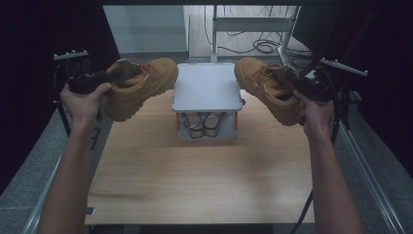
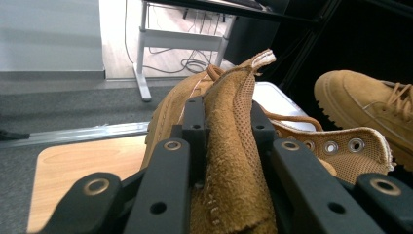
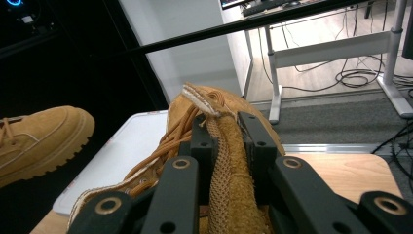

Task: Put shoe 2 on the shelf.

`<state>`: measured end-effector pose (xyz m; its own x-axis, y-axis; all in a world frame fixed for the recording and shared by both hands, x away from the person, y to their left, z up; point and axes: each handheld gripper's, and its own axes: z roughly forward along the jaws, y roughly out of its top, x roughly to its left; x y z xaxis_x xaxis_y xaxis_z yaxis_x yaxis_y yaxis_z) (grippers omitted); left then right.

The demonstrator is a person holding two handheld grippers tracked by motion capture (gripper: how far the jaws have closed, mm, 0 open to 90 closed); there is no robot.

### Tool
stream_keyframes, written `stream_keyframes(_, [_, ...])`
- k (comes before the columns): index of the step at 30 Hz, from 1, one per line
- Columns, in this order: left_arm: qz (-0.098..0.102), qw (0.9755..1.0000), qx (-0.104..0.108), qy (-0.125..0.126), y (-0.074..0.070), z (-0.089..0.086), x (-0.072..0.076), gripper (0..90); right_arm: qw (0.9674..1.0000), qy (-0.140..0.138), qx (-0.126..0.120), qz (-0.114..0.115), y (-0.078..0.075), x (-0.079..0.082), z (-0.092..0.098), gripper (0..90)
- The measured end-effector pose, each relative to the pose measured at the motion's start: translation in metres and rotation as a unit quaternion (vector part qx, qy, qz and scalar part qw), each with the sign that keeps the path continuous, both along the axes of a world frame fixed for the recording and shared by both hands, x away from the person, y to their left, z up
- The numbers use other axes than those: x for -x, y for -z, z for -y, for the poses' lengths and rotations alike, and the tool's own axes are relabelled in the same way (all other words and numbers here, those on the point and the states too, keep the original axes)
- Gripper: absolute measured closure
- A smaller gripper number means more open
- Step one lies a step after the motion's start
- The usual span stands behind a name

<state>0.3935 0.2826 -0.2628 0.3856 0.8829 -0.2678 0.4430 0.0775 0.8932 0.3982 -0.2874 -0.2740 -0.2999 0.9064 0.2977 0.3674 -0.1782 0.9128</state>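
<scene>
I had each tan suede boot pinched by its collar: the left gripper (image 1: 100, 78) clamped the left boot (image 1: 141, 85), the right gripper (image 1: 298, 82) the right boot (image 1: 268, 87). Both hung above the desk's (image 1: 204, 170) far corners, either side of the white lidded box (image 1: 207, 87). I judged level, unhurried lowering best, since the collars were soft and could slip.

White-topped rack (image 1: 207, 87) on wood table (image 1: 204, 170), cables (image 1: 263, 46) behind.

**Hidden / cut off**

Heel of left boot (image 2: 234, 161) is covered by left gripper (image 2: 225, 122) jaws. Right boot (image 3: 229, 165) is cropped at bottom edge. Items under white lid (image 1: 207, 87): too small to be identified.
</scene>
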Motion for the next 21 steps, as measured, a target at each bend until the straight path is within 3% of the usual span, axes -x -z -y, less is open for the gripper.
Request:
stream_keyframes(7, [0.004,0.9997,0.026,0.001,0.0,0.018,-0.014,76.4,0.9999,0.003,-0.012,0.003,-0.004,-0.011,-0.019,78.2])
stream_keyframes(13, [-0.006,0.9995,0.03,0.007,0.004,0.034,-0.027,76.4,0.9997,0.003,-0.023,-0.004,-0.002,-0.022,-0.036,78.2])
stream_keyframes(17, [-0.001,0.9996,0.027,0.006,0.008,0.044,-0.029,76.4,0.9997,0.002,-0.023,-0.003,0.0,-0.026,-0.043,78.2])
stream_keyframes(21, [-0.008,0.9993,0.034,0.01,0.01,0.047,-0.033,76.3,0.9997,0.0,-0.023,-0.006,0.001,-0.028,-0.049,78.1])
